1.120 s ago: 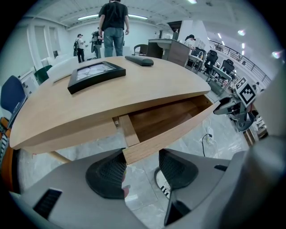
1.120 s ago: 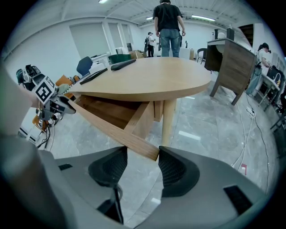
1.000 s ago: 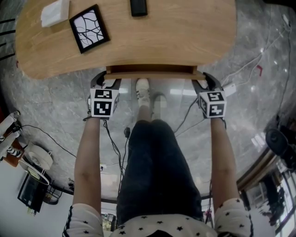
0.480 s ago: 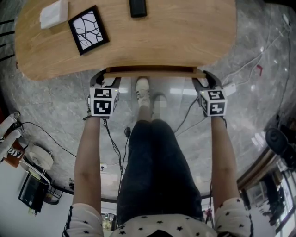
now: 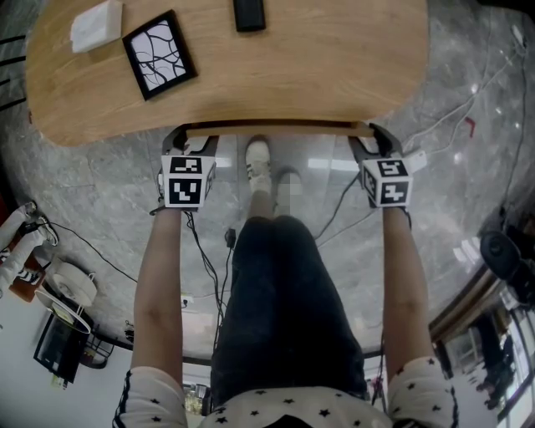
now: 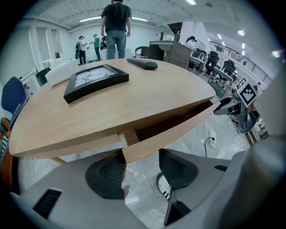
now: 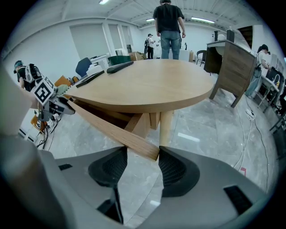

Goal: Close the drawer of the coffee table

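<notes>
The oval wooden coffee table [image 5: 292, 67] lies ahead of me. Its drawer front [image 5: 276, 128] shows as a thin wooden strip just under the near edge, still a little way out. My left gripper [image 5: 180, 140] is at the strip's left end and my right gripper [image 5: 368, 138] at its right end. The left gripper view has the end of the drawer front [image 6: 178, 127] between the pads of the left gripper [image 6: 141, 165], with a dark gap behind the board. In the right gripper view the other end of the drawer front [image 7: 111, 129] sits between the pads of the right gripper [image 7: 143, 163].
On the tabletop lie a black-framed picture [image 5: 160, 52], a white pad [image 5: 98, 22] and a black remote [image 5: 250, 12]. My leg and white shoe [image 5: 258, 163] are between the grippers. Cables [image 5: 209, 251] run over the marble floor. People [image 7: 170, 27] and a desk [image 7: 230, 60] stand beyond.
Both grippers have moved forward toward the table, and the drawer front has slid farther in under the tabletop's edge.
</notes>
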